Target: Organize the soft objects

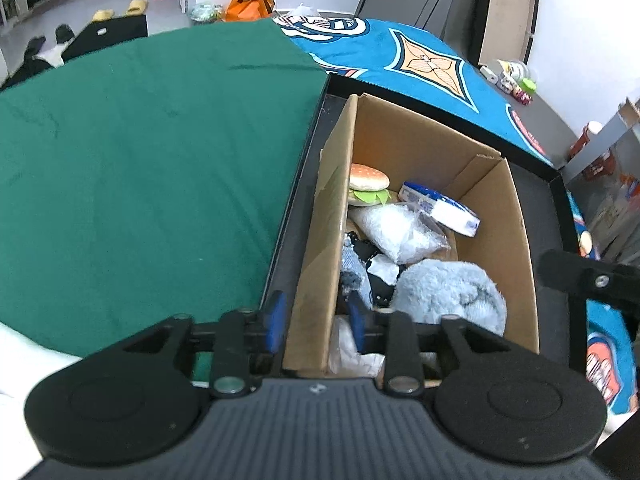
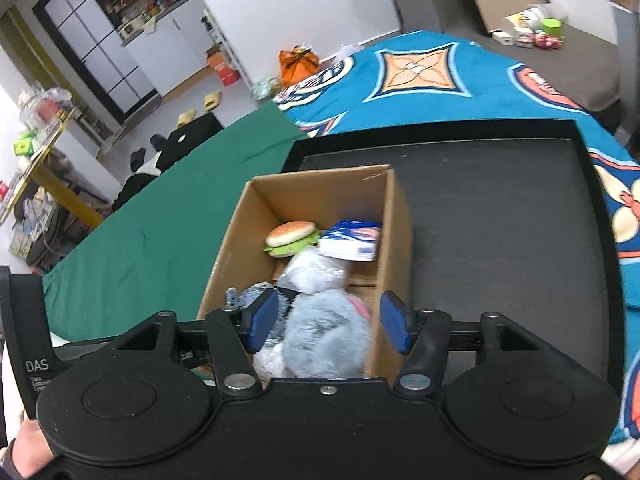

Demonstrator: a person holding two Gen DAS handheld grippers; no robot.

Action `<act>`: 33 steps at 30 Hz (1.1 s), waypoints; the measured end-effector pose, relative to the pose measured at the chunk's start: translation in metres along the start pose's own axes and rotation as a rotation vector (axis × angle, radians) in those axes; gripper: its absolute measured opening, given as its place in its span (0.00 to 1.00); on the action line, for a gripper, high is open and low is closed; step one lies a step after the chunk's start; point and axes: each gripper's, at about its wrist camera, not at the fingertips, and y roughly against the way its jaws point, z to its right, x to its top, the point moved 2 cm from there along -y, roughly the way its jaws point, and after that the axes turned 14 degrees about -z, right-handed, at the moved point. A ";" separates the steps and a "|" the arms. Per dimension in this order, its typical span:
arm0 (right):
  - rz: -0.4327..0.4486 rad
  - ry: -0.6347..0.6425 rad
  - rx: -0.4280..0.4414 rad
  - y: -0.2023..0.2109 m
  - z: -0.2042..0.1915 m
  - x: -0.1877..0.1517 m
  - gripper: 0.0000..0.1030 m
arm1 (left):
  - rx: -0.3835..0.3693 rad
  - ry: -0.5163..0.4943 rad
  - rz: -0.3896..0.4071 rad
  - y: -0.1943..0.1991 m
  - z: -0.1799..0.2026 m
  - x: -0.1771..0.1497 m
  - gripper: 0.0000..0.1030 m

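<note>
A cardboard box (image 1: 516,240) stands on a black tray (image 1: 296,216). It holds a plush burger (image 1: 368,190), a blue-white packet (image 1: 440,206), a clear bag of white stuff (image 1: 396,232), dark socks and a fluffy light-blue plush (image 1: 448,292). My left gripper (image 1: 316,322) straddles the box's left wall, one pad outside, one inside, not closed on it. My right gripper (image 2: 328,322) is open above the light-blue plush (image 2: 324,336), which lies in the box (image 2: 396,216) between the pads; whether they touch it I cannot tell. The burger (image 2: 290,236) lies farther in.
The tray (image 2: 500,220) lies on a bed with a green cloth (image 1: 140,152) and a blue patterned blanket (image 2: 420,76). The right gripper's body (image 1: 588,276) shows at the left view's right edge. Slippers, an orange bag and shelves stand beyond.
</note>
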 end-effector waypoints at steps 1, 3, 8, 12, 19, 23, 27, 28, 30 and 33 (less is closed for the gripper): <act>0.009 -0.009 0.001 0.003 0.005 -0.002 0.60 | 0.017 -0.009 0.001 0.002 0.002 -0.002 0.44; 0.020 -0.029 0.002 0.009 0.014 -0.005 0.64 | 0.038 -0.022 -0.001 0.007 0.007 -0.005 0.46; 0.055 -0.060 -0.015 0.024 0.032 -0.012 0.81 | 0.059 -0.033 -0.001 0.020 0.020 -0.011 0.62; 0.073 -0.096 -0.002 0.035 0.048 -0.018 0.94 | 0.096 -0.052 0.006 0.032 0.035 -0.014 0.68; 0.125 -0.105 -0.029 0.059 0.064 -0.030 1.00 | 0.105 -0.083 0.042 0.058 0.063 -0.019 0.92; 0.142 -0.106 -0.039 0.070 0.068 -0.037 1.00 | 0.097 -0.108 0.063 0.073 0.078 -0.024 1.00; 0.151 -0.104 -0.037 0.083 0.072 -0.043 1.00 | 0.087 -0.130 0.084 0.090 0.092 -0.032 1.00; 0.155 -0.103 -0.034 0.086 0.072 -0.044 1.00 | 0.089 -0.134 0.090 0.094 0.094 -0.034 1.00; 0.160 -0.106 -0.041 0.092 0.074 -0.047 1.00 | 0.084 -0.141 0.101 0.101 0.099 -0.038 1.00; 0.169 -0.112 -0.046 0.100 0.076 -0.051 1.00 | 0.085 -0.149 0.115 0.112 0.103 -0.045 1.00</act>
